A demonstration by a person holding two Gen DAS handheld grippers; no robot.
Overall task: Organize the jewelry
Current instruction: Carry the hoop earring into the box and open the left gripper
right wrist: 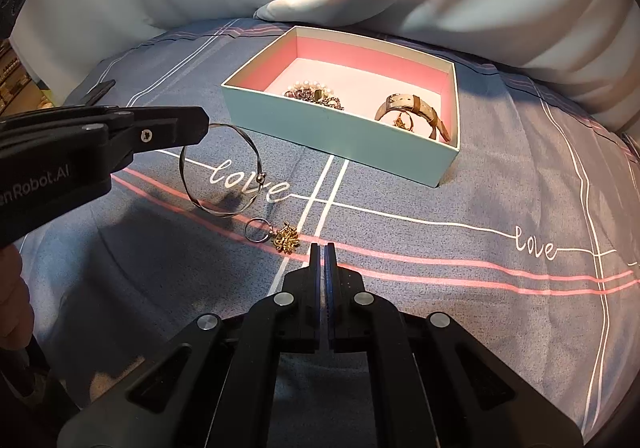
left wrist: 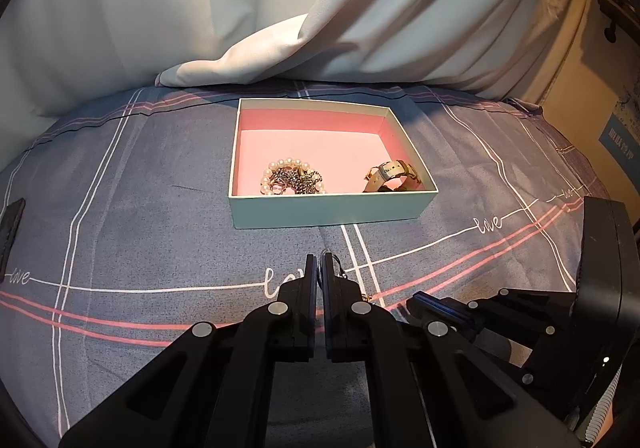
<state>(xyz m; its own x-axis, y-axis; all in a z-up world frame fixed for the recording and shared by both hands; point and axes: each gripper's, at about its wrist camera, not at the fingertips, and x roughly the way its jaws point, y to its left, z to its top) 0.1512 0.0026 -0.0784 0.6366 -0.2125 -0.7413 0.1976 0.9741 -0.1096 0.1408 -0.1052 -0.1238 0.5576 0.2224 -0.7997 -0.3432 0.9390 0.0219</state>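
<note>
Nearest, right black two-finger claw [right wrist: 324, 248]: fingers pressed together, nothing between them, hovering low over the grey-blue bed sheet with pink and white stripes [right wrist: 460, 216]. Just ahead and to its left lies the small silver ring with gold flower-cluster charm [right wrist: 276, 234], flat on the sheet beside the pink stripe, touching neither claw.

Left black two-finger claw [right wrist: 202, 124]: closed tight on the rim of the thin silver wire bangle with ball clasp [right wrist: 222, 172]. The bangle hangs down from the tips, tilted; can't tell if its lower edge touches the sheet. In the left wrist view only a sliver of wire shows at the tips [left wrist: 320, 266].

Further on, the pale mint rectangular cardboard box with pink lining [right wrist: 340, 136] sits open on the bed. Inside, at one side, a tangled pearl-and-chain bracelet pile [left wrist: 292, 178]; at the other, a beige leather-strap watch [left wrist: 390, 176], with a small gold piece inside the strap loop. Middle of the floor is bare. White draped curtain [left wrist: 320, 8] behind.

Step in hand, likely: carry the bangle to the box. Lift enough for the dangling hoop to clear the near wall, move slowly so it doesn't swing, then open over the bare middle, low, so it doesn't snag the chains. Thin-wire grip may slip. The ring looks like the next pick.
</note>
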